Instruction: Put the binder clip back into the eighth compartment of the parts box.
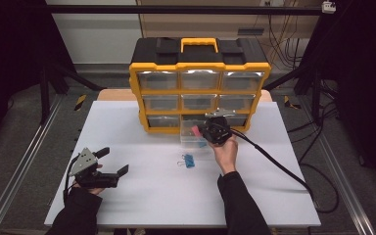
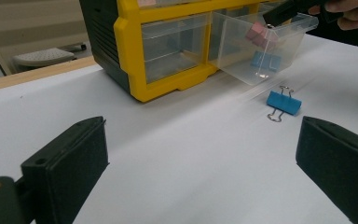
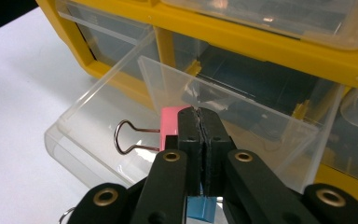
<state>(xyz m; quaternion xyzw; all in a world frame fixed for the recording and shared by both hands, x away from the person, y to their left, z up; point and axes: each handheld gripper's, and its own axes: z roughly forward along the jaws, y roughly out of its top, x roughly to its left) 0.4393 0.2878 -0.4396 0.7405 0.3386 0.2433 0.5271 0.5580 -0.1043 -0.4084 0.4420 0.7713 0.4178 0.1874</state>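
We see the right gripper [image 1: 210, 131] poised over the clear drawer [image 1: 192, 138] pulled out of the bottom row of the yellow organizer [image 1: 199, 83] at the back of the white table [image 1: 152, 196]. In the right gripper view its jaws are pressed together [image 3: 200, 135], pinching a pink binder clip [image 3: 170, 126] by its edge; the clip's wire handle sticks out to the side, above the drawer's open top [image 3: 98, 135]. From the left gripper view the pink clip [image 2: 256, 35] hangs just inside the drawer [image 2: 261, 46], at the tip of the right gripper [image 2: 272, 18]. A blue binder clip already lies on the drawer's floor [image 2: 264, 59]. We note a second blue binder clip [image 1: 189, 161] lying on the table in front of the drawer, apart from it and from both grippers; the same clip shows between the left gripper's jaws farther off [image 2: 283, 103]. The left gripper [image 1: 112, 161] rests low on the table at the near left, well apart from the drawer, jaws spread wide with nothing between them.
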